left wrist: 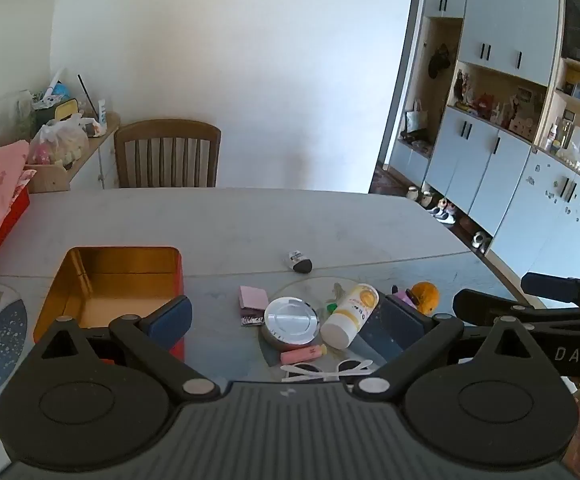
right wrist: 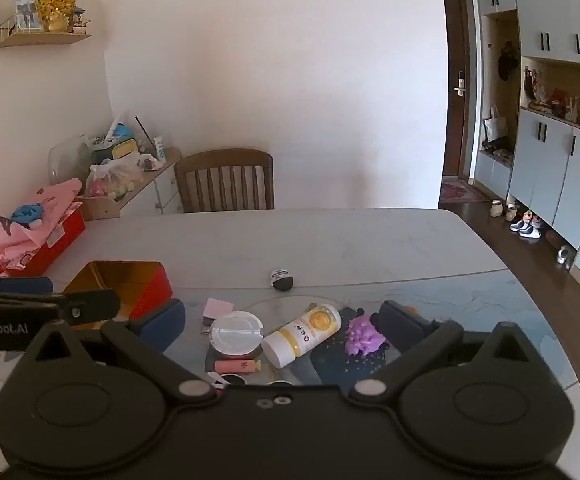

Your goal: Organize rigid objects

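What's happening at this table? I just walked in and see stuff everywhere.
A person holds two grippers over the table, both open and empty. The left gripper and right gripper hover above a small pile: a round compact, a yellow-and-white bottle, a pink tube. The red tin beside them is open; nothing shows inside it.

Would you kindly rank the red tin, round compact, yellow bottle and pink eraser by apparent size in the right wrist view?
Largest to smallest:
1. red tin, partly hidden
2. yellow bottle and round compact, too alike to separate
3. pink eraser
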A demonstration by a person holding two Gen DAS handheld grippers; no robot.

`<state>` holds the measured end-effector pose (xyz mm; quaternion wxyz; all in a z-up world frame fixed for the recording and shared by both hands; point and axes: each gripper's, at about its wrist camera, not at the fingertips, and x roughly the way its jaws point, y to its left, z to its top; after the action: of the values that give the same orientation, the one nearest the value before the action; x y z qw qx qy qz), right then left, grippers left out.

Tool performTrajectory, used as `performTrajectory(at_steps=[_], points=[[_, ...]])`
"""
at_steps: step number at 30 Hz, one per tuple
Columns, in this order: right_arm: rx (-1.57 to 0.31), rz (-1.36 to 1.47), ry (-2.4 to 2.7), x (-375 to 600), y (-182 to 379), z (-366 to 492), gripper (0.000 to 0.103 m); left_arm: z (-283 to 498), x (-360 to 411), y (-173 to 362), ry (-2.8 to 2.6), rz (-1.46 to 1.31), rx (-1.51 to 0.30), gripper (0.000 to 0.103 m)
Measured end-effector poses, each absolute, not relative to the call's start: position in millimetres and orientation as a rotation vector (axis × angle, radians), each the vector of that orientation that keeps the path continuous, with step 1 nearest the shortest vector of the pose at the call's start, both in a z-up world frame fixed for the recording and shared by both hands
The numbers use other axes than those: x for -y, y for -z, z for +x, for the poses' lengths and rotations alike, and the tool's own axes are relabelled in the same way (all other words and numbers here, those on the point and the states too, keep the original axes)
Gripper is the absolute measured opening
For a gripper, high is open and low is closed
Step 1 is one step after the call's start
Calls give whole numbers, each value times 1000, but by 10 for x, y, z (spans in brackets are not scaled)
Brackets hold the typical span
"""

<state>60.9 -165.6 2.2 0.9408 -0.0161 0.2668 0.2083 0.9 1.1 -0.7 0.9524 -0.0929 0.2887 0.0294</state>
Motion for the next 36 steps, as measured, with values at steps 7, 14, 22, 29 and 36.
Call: performTrajectory(at_steps=[7,14,22,29,36], points=[[-566,-22,-454,1613,-1,574,103,-44,-42,50,-54,-168,-574,101],[-571,-15,-418,1584,-8,536,103,-176,-90,15,-55,-170,-570,101],[-573,-17,-419,1569,10,508,103,-145,-120,-10,-63,-174,-576,101],[-581,-19,-411,1533,11,507,103,-152,-143,-34,-57,-175,-576,101],[-578,-18,-409,1509,-2,514,103,-140,-148,-35,-51,-168,-573,101]])
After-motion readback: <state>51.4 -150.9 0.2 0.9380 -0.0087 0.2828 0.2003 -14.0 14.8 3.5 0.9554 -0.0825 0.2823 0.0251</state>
